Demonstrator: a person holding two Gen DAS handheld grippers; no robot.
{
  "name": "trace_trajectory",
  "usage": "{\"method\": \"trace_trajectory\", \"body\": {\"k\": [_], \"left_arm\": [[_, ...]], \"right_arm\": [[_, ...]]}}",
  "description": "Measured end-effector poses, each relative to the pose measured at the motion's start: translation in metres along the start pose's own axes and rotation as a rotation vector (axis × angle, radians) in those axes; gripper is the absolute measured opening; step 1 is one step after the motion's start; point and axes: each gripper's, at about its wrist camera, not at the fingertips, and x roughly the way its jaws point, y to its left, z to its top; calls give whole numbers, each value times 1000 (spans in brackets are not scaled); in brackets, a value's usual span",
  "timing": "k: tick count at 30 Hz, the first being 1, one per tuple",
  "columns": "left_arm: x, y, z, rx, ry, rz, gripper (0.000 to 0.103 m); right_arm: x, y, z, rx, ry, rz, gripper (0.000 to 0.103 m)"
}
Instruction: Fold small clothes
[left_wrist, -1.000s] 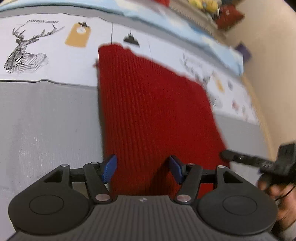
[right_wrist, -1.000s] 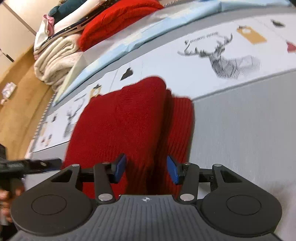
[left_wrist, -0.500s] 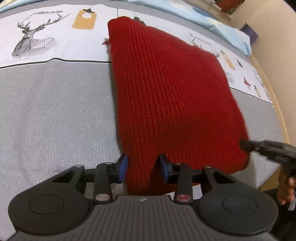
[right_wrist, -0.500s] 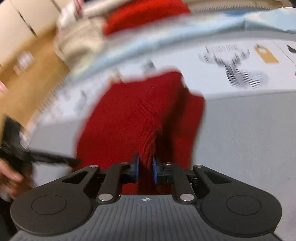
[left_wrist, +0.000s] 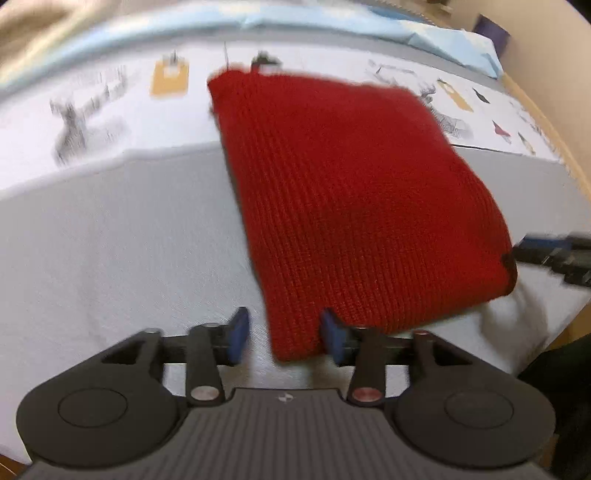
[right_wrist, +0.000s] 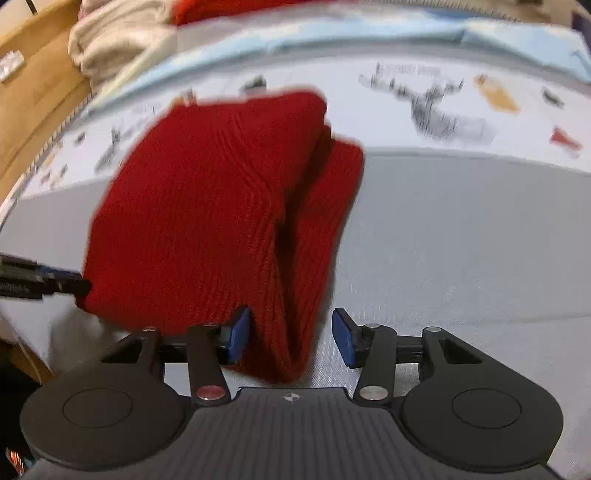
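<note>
A red knitted garment (left_wrist: 351, 206) lies folded on the grey and white bed cover (left_wrist: 122, 236); it also shows in the right wrist view (right_wrist: 207, 210), with a folded layer on top and a narrower strip along its right side. My left gripper (left_wrist: 283, 339) is open at the garment's near left corner, which lies between the blue pads. My right gripper (right_wrist: 291, 339) is open at the near right corner, the cloth between its pads. Each gripper's tip shows at the other view's edge.
The bed cover has a white band printed with deer and tags (right_wrist: 436, 107) behind the garment. A light blue sheet (left_wrist: 332, 26) runs along the back. Folded cream and red clothes (right_wrist: 122, 40) are stacked at the far left. The bed edge and wooden floor (right_wrist: 33, 110) lie to the left.
Both grippers were shut on the garment's near edge half a second ago; both have now opened and let it go. The garment lies flat, and the cameras have pulled back slightly.
</note>
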Motion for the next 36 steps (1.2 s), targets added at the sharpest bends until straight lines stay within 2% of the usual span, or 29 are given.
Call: {"method": "trace_trajectory", "body": {"k": [2,4,5,7,12,16,20,21,23,25,27,28,32,36], "left_arm": [[-23,-12,-4,67,-73,21,67],[-49,-24,-15,120,-162,36,80],[-64,-30,-23,139,-213,46,87],[-91,-42,-40,162,-302,74,90],[-141,-61,-72,85,-424,120,93],[-148,-72,-87,-24,-397,115,93],[-111,-70,-97,-106,-344,115,94],[-98,-67,-102,-123,-320,132,94],[-75,-62,-96,-154,-218,172,94],[-74,-57,-90,-193,-249,137,94],[-72,-63,-85,-146,-284,181,94],[-70,-66,-83,-126,-289,199,94],[-66,-70,-78,-148,-283,150,94],[-64,-82,-73,-121,-294,148,94]], "right_arm": [[-24,14,-1,-22,-79,-20,53],[-48,29,-5,-53,-164,-41,71],[-55,34,-6,-59,-202,-55,77],[-73,47,-10,-58,-275,-93,91],[-110,67,-29,-6,-388,-117,102],[-116,75,-53,12,-395,-125,102],[-107,82,-65,16,-344,-148,102],[-103,84,-65,-1,-338,-158,102],[-94,85,-62,-22,-327,-178,102],[-86,84,-58,-19,-317,-185,102],[-78,83,-55,-5,-308,-190,102],[-75,82,-54,3,-300,-191,102],[-67,86,-53,-5,-285,-173,102],[-65,89,-53,-26,-282,-179,102]]}}
